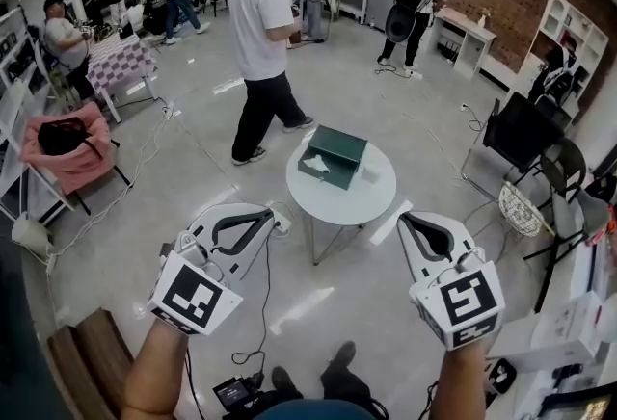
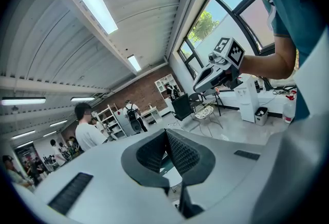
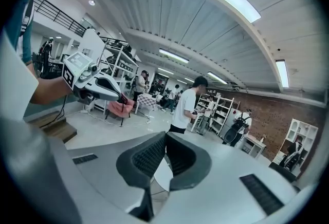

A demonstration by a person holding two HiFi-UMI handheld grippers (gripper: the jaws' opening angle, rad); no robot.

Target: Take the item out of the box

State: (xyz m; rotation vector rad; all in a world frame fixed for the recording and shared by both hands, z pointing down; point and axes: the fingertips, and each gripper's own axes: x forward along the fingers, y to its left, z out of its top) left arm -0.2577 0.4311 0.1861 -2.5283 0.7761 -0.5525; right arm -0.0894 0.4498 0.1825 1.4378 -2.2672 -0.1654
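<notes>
A dark green box (image 1: 335,155) lies on the small round white table (image 1: 364,202) ahead of me, with a white item (image 1: 314,164) showing at its near side. Both grippers hang in the air short of the table, apart from the box. My left gripper (image 1: 275,216) is shut, its pads meeting with nothing between them (image 2: 165,133). My right gripper (image 1: 405,218) is also shut and empty (image 3: 165,136). Each gripper shows in the other's view: the right gripper (image 2: 218,70) and the left gripper (image 3: 95,84).
A person in a white shirt (image 1: 260,33) stands just behind the table. Dark chairs (image 1: 569,179) stand at the right, a pink-draped chair (image 1: 67,146) at the left, a wooden bench (image 1: 89,353) at lower left. Cables trail over the floor (image 1: 262,312).
</notes>
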